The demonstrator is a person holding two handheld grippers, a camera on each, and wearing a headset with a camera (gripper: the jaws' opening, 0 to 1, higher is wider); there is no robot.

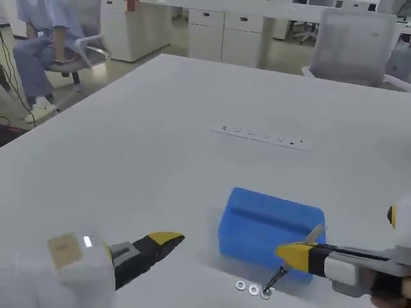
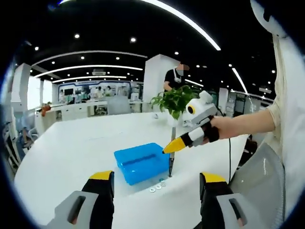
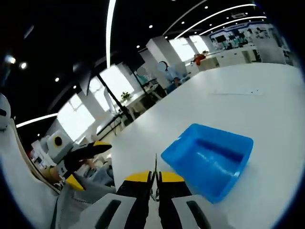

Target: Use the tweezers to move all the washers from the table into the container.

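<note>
The white desk (image 1: 160, 128) stands in a bright open office. Nearest, small silver ring washers (image 1: 253, 289) lie in a row at 6 o'clock of the blue container (image 1: 270, 224). The right claw (image 1: 292, 253) is clamped on the tweezers (image 1: 276, 279), whose tip is by the washers. The left claw (image 2: 156, 179) gapes wide, empty. The left gripper view shows a potted plant (image 2: 175, 101) beyond; the head view shows a power strip (image 1: 260, 136) at 12 o'clock.

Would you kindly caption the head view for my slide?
Right hand-held gripper holds tweezers at washers beside the blue container; left hand-held gripper hovers nearby.
</note>
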